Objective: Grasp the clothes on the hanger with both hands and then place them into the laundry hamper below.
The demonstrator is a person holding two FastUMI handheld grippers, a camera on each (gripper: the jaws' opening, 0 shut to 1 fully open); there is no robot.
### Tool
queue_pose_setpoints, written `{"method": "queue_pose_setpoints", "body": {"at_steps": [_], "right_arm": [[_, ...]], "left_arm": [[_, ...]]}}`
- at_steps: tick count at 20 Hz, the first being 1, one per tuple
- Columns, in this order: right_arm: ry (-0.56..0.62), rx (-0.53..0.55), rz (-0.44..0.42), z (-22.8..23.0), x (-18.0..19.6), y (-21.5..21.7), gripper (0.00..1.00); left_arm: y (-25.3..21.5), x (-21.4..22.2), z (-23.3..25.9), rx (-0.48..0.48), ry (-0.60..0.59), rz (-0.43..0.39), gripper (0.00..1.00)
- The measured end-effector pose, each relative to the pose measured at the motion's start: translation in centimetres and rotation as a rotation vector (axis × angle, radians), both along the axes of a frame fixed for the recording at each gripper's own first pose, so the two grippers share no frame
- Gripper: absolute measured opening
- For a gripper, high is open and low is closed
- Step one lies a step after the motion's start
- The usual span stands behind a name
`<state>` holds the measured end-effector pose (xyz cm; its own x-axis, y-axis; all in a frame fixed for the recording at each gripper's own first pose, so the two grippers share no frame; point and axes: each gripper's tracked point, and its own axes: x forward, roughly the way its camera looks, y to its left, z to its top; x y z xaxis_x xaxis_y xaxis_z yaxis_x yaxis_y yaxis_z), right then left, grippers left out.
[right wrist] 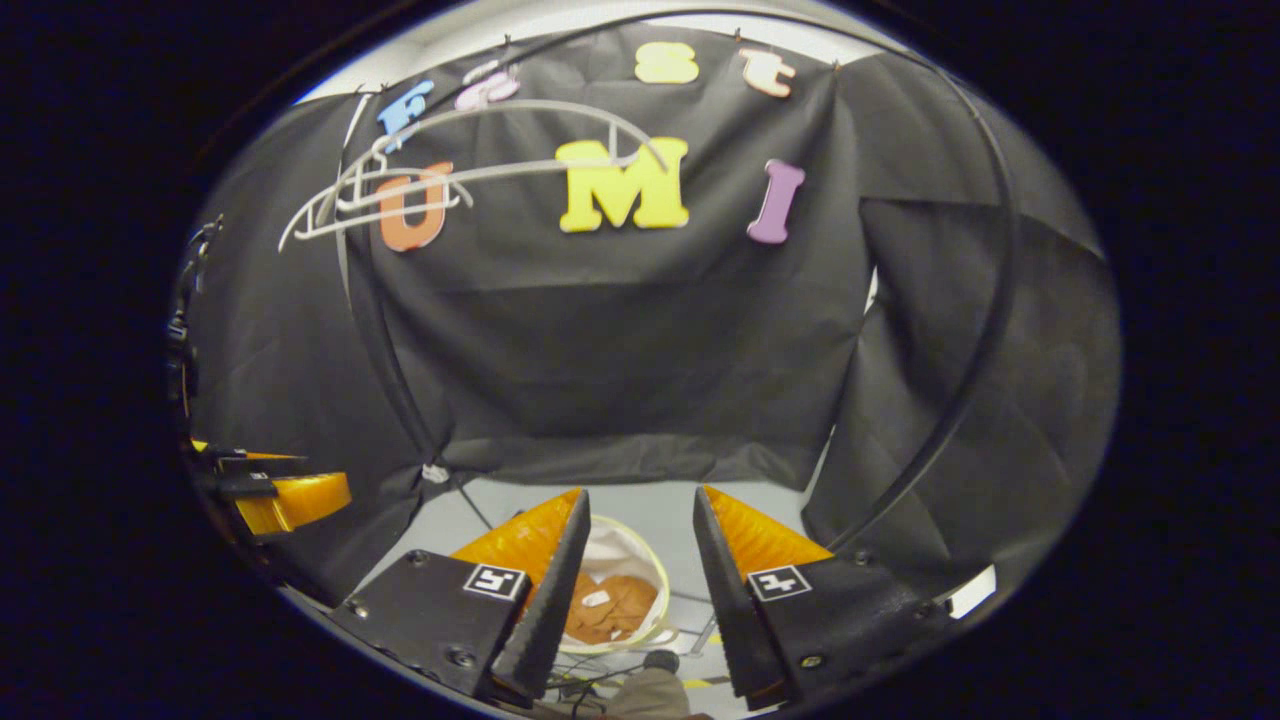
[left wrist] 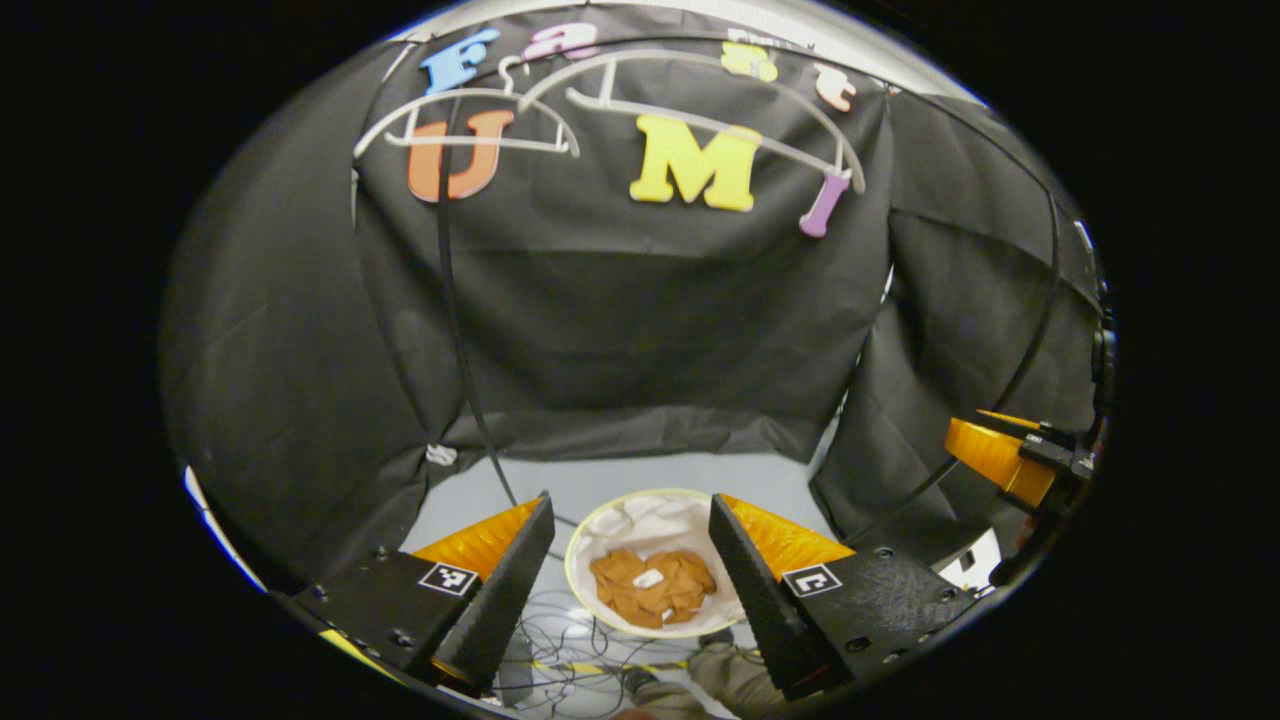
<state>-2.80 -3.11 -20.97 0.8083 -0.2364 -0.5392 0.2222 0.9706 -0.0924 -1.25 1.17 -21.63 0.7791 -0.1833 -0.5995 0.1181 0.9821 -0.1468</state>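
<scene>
Hovering spread over the hamper [left wrist: 580, 545], left claw [left wrist: 630, 545], right claw [right wrist: 640, 540] likewise, clothes [left wrist: 652, 588] inside

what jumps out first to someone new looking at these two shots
The white hamper on the floor below, seen between the open left gripper fingers, with a brown garment crumpled inside. Up top, two bare white hangers hang against the black cloth wall. The right gripper is open too, over the same hamper.

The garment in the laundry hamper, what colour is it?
Orange-brown garment with a small white tag, clearest in the left gripper view.
</scene>
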Motion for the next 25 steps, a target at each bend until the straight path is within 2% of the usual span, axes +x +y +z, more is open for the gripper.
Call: {"method": "queue_pose_setpoints", "body": {"at_steps": [1, 4, 7, 8, 9, 12, 13, 14, 17, 21, 25], "right_arm": [[-0.048, -0.007, -0.003, 2.3, -0.2, -0.1, 0.79], [-0.19, -0.025, 0.028, 9.0, -1.4, -0.2, 0.78], [-0.281, -0.047, 0.063, 12.9, -3.8, -1.1, 0.95], [-0.305, -0.049, 0.079, 13.8, -4.6, -1.2, 0.98], [-0.331, -0.056, 0.095, 15.0, -5.6, -1.6, 1.0], [-0.412, -0.107, 0.134, 19.0, -10.1, -4.4, 0.96], [-0.442, -0.118, 0.144, 20.2, -11.8, -5.4, 1.0], [-0.469, -0.119, 0.155, 21.4, -13.6, -6.1, 0.98], [-0.534, -0.083, 0.195, 23.5, -18.2, -7.5, 1.0], [-0.59, -0.037, 0.237, 25.6, -22.3, -8.8, 1.0], [-0.652, 0.02, 0.244, 28.3, -25.1, -9.1, 0.99]], "left_arm": [[0.2, 0.5, 1.5, -0.007, -0.06, 0.01, 0.95], [2.4, 0.4, 6.0, 0.026, -0.192, 0.06, 0.95], [3.1, -1.0, 10.5, 0.043, -0.302, 0.097, 0.95], [3.0, -2.3, 11.5, 0.051, -0.345, 0.109, 1.0], [2.8, -3.5, 12.8, 0.065, -0.389, 0.122, 1.0], [1.8, -8.4, 17.0, 0.105, -0.479, 0.168, 1.0], [0.7, -10.0, 18.1, 0.097, -0.509, 0.181, 1.0], [-1.0, -11.3, 19.3, 0.078, -0.538, 0.193, 1.0], [-5.5, -16.3, 22.1, 0.037, -0.62, 0.204, 1.0], [-8.1, -22.3, 25.2, 0.102, -0.7, 0.197, 1.0], [-8.2, -25.1, 27.9, 0.146, -0.74, 0.214, 1.0]]}}
